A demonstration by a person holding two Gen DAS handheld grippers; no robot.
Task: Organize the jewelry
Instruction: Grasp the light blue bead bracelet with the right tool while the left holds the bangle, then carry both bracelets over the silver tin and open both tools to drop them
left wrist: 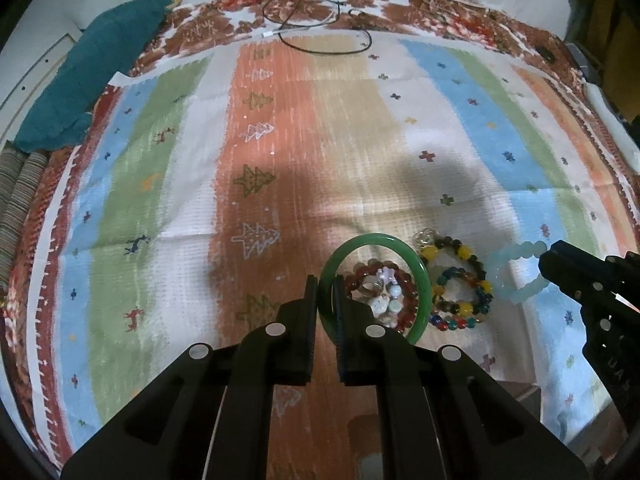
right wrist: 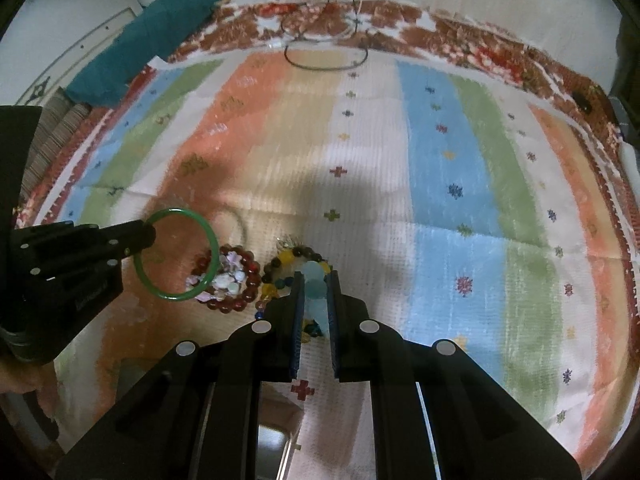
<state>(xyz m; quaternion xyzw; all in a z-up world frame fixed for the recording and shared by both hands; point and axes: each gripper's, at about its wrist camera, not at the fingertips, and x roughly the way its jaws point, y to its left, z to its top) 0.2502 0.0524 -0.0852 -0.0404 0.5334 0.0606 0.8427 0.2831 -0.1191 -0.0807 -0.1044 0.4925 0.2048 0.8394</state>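
My left gripper (left wrist: 325,286) is shut on a green jade bangle (left wrist: 420,276) and holds it above the striped cloth; it also shows in the right wrist view (right wrist: 212,240). Under it lies a dark red bead bracelet (left wrist: 404,284) with pale charms, also seen in the right wrist view (right wrist: 248,280). Beside it lies a multicolour bead bracelet (left wrist: 464,276). My right gripper (right wrist: 316,282) is shut on a pale blue bead bracelet (right wrist: 314,284), which also shows in the left wrist view (left wrist: 520,276).
A striped patterned cloth (left wrist: 280,140) covers the table. A teal cloth (left wrist: 80,80) lies at the far left corner. Thin cables (left wrist: 320,36) loop at the far edge. Striped fabric (left wrist: 16,192) sits past the left edge.
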